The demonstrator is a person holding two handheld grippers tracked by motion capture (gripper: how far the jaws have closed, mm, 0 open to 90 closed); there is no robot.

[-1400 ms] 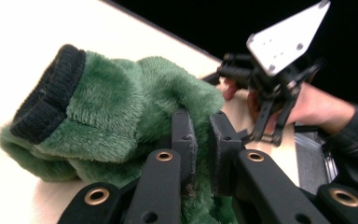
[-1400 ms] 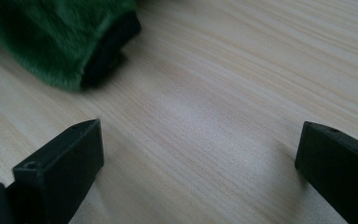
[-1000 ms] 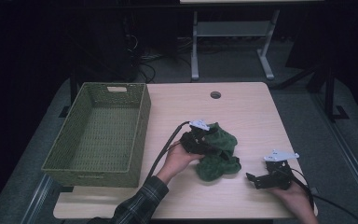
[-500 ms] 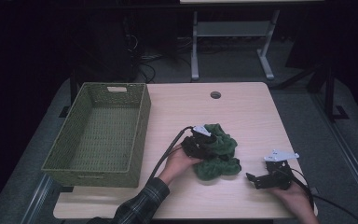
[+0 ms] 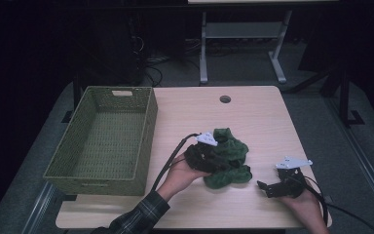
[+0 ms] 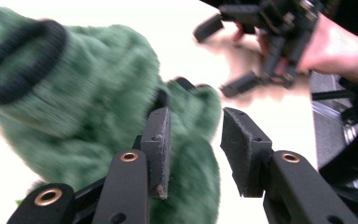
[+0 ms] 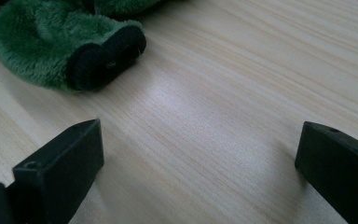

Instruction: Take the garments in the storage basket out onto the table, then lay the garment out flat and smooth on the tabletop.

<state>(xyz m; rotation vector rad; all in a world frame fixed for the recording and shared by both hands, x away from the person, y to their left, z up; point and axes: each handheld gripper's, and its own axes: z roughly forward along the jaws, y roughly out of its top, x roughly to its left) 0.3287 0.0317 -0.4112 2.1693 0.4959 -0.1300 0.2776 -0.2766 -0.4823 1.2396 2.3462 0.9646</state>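
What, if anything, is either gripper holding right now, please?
Nothing: the left gripper has just been opening beside the green garment, and the right gripper stands open over bare table.

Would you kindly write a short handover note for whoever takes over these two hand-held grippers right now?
Left hand-held gripper: jaws have just been opening, pads apart, at the green fuzzy garment but not clamping it.
Right hand-held gripper: open wide, low over bare table, beside the garment's black-trimmed cuff.
Garment lies bunched on the table, right of the green woven basket, which holds nothing.
Done: nothing in the basket yet.
Left: probably regrasp the garment and move it into the basket.
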